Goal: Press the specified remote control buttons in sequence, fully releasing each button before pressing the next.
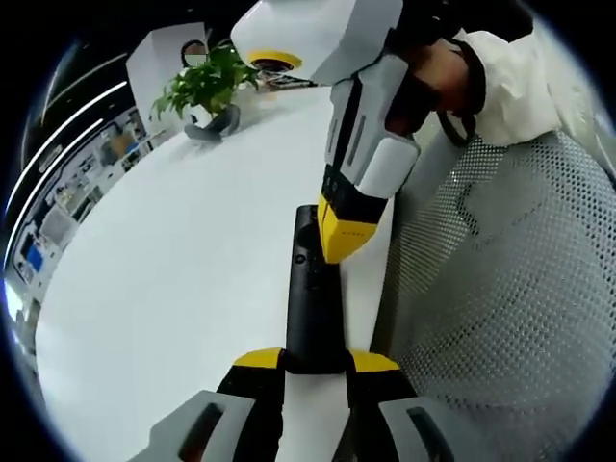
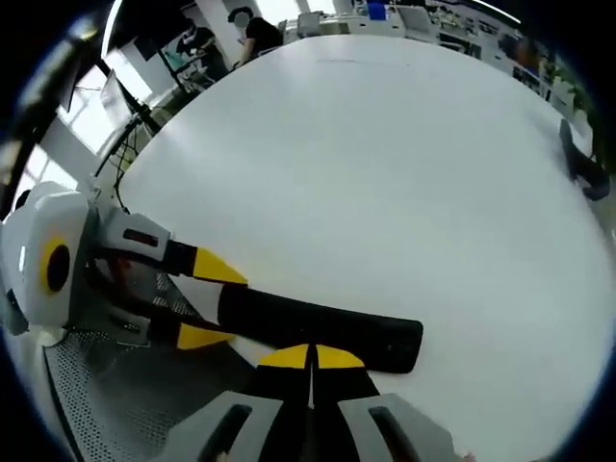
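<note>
While clamped, slim matte-black remote [image 1: 313, 298] meets closed yellow-tipped tool [image 1: 339, 236].

White round table [image 1: 173, 269] fills most of both views. Potted green plant [image 1: 207, 87] at its far edge, grey object [image 1: 217, 125] just beside it. Mesh chair back [image 1: 500, 289] beside table; people [image 2: 255, 29] at desks beyond table.

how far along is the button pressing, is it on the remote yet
Done: the left claw is shut on the near end of the black remote, steadying it near the edge of the white table. In hand: the right claw, jaws closed together, has its tips down on the remote's top face, seemingly mid-press. Left: which button this is in the sequence can't be told, so the release and any later presses remain.
</note>
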A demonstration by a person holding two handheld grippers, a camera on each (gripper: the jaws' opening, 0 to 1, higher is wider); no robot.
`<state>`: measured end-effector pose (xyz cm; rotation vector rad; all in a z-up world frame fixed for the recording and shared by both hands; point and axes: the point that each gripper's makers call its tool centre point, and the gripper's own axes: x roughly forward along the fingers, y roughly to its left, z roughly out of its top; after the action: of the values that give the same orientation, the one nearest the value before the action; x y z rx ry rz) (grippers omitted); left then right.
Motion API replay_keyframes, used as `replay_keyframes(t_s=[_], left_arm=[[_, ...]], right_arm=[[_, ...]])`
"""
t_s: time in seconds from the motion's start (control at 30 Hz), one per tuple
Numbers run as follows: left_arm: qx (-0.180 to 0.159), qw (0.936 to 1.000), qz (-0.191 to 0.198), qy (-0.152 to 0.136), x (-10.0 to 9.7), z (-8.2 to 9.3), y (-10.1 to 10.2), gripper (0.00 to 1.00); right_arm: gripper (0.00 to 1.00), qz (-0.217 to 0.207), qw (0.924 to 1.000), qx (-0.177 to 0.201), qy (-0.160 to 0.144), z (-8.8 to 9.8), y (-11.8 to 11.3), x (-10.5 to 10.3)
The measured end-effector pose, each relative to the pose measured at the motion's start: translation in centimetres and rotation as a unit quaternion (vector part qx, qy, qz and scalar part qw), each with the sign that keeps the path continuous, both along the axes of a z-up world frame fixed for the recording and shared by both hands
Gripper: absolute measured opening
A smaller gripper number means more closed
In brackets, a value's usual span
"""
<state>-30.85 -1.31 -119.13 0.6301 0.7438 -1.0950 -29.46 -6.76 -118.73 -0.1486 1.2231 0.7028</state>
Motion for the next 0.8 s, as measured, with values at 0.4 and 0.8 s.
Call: replay_keyframes(t_s=[0.4, 0.8], left_arm=[[-0.036, 0.9984, 0.020, 0.037, 0.3, -0.2, 0.0, 0.24], [-0.055, 0.9980, -0.001, 0.031, 0.1, -0.1, -1.4, 0.24]], right_arm=[[0.00, -0.005, 0.9999, 0.010, 0.007, 0.2, 0.0, 0.2], [0.00, -0.056, 0.9950, 0.067, 0.049, 0.7, 0.2, 0.4]])
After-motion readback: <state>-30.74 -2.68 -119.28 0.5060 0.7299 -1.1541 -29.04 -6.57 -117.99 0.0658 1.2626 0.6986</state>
